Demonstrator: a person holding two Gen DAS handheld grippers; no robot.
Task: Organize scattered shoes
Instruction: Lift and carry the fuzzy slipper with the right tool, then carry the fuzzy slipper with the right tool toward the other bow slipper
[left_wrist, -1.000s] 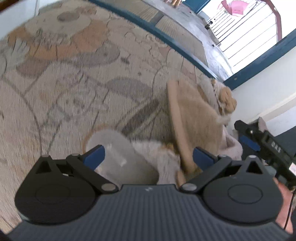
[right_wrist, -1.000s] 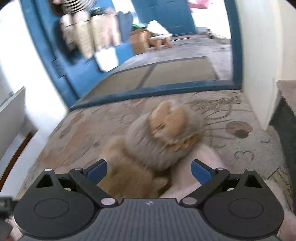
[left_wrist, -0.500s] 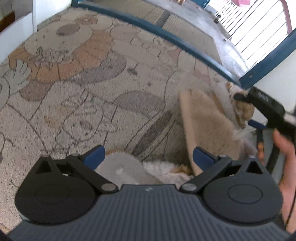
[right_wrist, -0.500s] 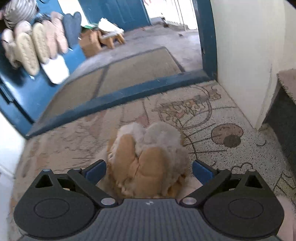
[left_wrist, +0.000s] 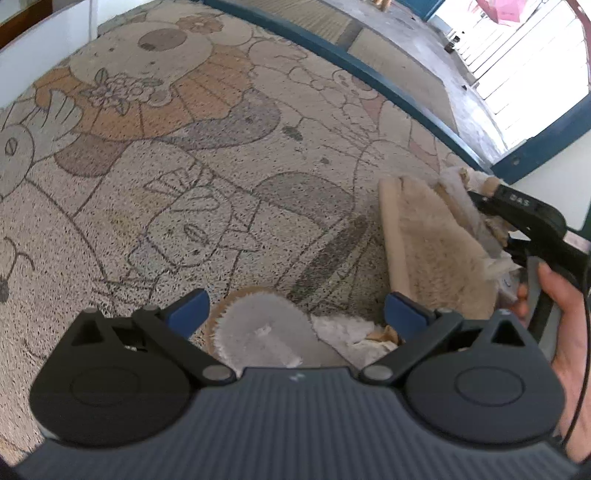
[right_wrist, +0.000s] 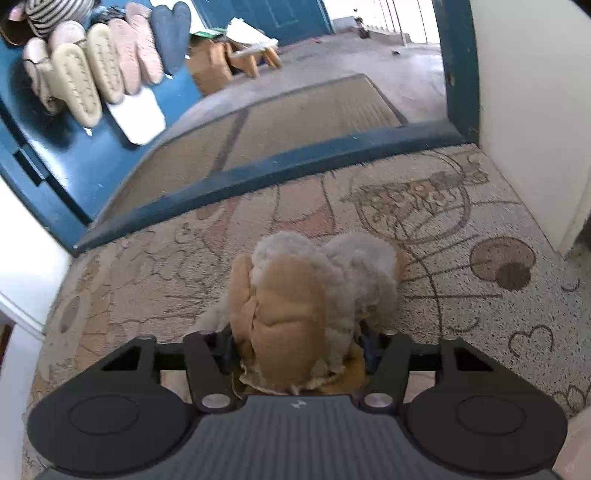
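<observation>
— On the patterned doormat, just ahead of the left gripper: fluffy slipper lying flat, pale insole up, between blue fingertips spread wide and touching nothing.

— And over at the right of that view?

— Second slipper, tipped on edge with tan ribbed sole showing, pinched at its furry upper by the right gripper; hand wrapped round the black handle.

— From the right wrist camera?

— Same second slipper filling the middle, tan bow and grey-white fleece bulging forward, squeezed between fingers drawn in close on both sides of the right gripper. Held low over the mat; cannot tell whether touching it.

— Beyond?

— Blue threshold strip, then a brown ribbed mat. Far left, row of slippers hung soles-out on a blue door.
</observation>
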